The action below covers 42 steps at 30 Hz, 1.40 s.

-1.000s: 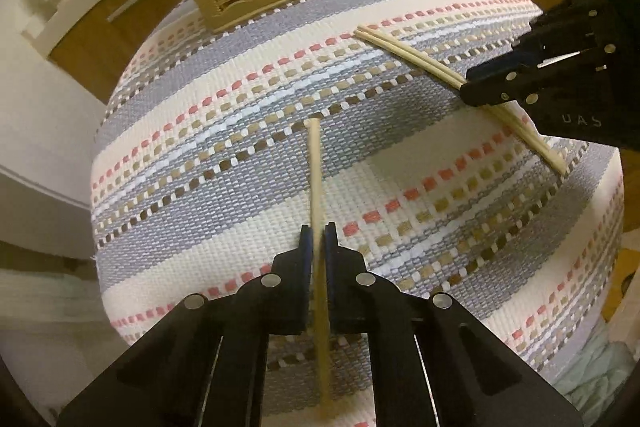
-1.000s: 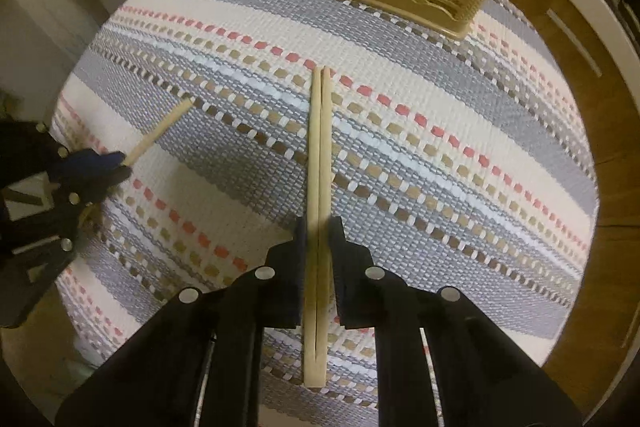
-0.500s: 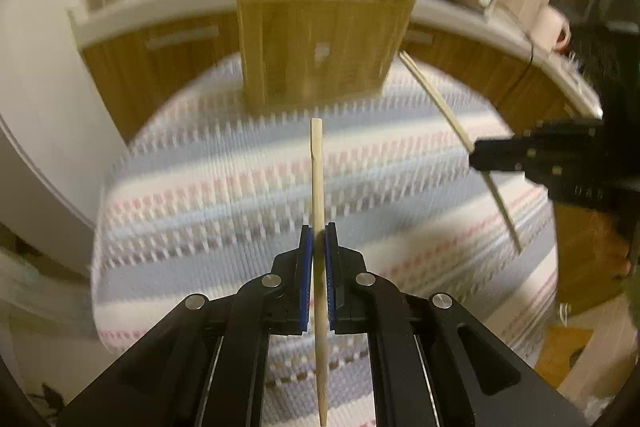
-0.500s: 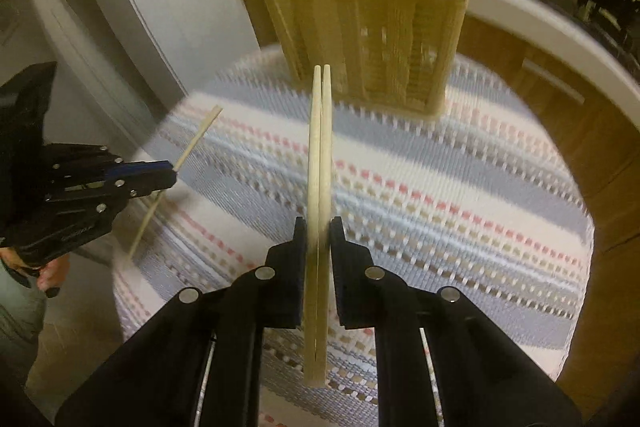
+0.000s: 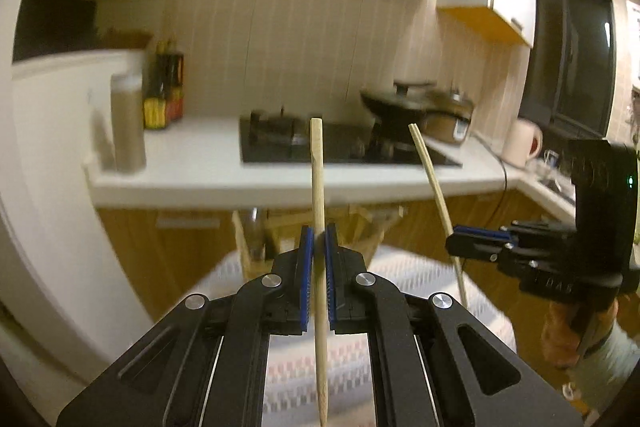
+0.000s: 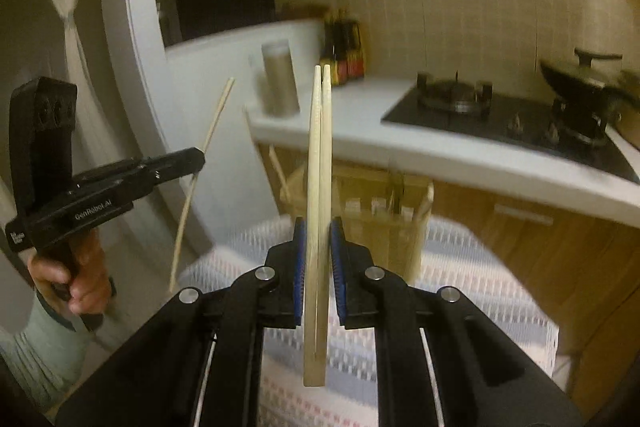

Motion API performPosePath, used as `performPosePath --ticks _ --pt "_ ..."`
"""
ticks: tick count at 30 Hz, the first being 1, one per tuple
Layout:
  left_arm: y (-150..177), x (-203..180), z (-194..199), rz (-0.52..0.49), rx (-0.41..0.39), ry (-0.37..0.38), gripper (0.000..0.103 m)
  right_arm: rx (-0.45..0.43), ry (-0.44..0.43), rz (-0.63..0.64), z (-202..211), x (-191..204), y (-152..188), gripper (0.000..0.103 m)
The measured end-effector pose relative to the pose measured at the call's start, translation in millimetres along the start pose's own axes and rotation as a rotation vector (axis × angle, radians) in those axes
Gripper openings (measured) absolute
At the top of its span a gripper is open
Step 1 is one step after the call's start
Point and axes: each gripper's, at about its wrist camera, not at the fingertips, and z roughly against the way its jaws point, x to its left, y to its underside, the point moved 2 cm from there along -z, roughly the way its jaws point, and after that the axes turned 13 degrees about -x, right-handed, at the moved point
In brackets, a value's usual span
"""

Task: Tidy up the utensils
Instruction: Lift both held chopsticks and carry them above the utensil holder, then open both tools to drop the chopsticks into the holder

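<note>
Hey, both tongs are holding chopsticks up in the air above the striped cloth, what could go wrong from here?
The left tongs pinch a single chopstick at one narrow spot, so it may pivot or slip out. The right tongs clamp a pair of chopsticks side by side; one could slide past the other and drop. The basket on the striped cloth looks already partly filled, so the long tips might catch its rim.
</note>
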Motion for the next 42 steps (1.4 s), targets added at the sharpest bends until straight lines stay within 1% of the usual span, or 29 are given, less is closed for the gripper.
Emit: performPosePath --ticks 4,6,9,12,13,15,16,17,20,25,27,31,34,37,42 --pt "-17 -10 -17 -0.041 -0.084 -0.001 0.004 -0.099 0.023 0.021 -6 -8 -25 0.01" --pt "-20 -11 -26 -0.053 -0.113 -0.002 0.004 -0.139 0.038 0.017 -9 -12 -36 0.01" --pt "-24 -13 -42 -0.067 -0.162 -0.005 0.004 -0.226 0.095 0.04 -18 -27 -50 0.01" --pt "-29 -9 -55 -0.049 -0.205 0.003 0.004 -0.29 0.124 0.036 -31 -45 -57 0.01" --pt "-30 -8 -59 -0.043 -0.215 0.006 0.004 -0.326 0.138 0.026 -36 -54 -60 0.01" --pt "-30 -1 -69 -0.029 -0.242 0.005 0.004 -0.367 0.137 0.025 -42 -60 -60 0.01" --pt "-31 3 -74 -0.021 -0.252 0.005 0.004 -0.367 0.137 0.025 -42 -60 -60 0.01" --pt "-30 7 -80 -0.008 -0.261 0.007 0.004 -0.386 0.146 0.023 -52 -66 -58 0.01" --pt "-23 16 -94 0.005 -0.296 -0.012 0.004 -0.398 0.149 0.02 -67 -71 -50 0.01" --pt "-11 27 -109 0.015 -0.33 -0.046 0.004 -0.399 0.16 0.03 -84 -76 -36 0.01" --pt "-5 30 -113 0.014 -0.337 -0.057 0.004 -0.39 0.17 0.037 -95 -80 -25 0.01" --pt "5 39 -124 0.019 -0.341 -0.082 0.004 -0.373 0.174 0.049 -106 -84 -14 0.01" --pt "13 43 -129 0.005 -0.349 -0.123 0.004 -0.369 0.177 0.05 -109 -87 -9 0.01" --pt "18 48 -132 0.001 -0.355 -0.152 0.004 -0.361 0.165 0.035 -112 -90 -6 0.01" --pt "25 50 -135 -0.025 -0.358 -0.171 0.004 -0.348 0.143 0.03 -117 -90 1 0.01"
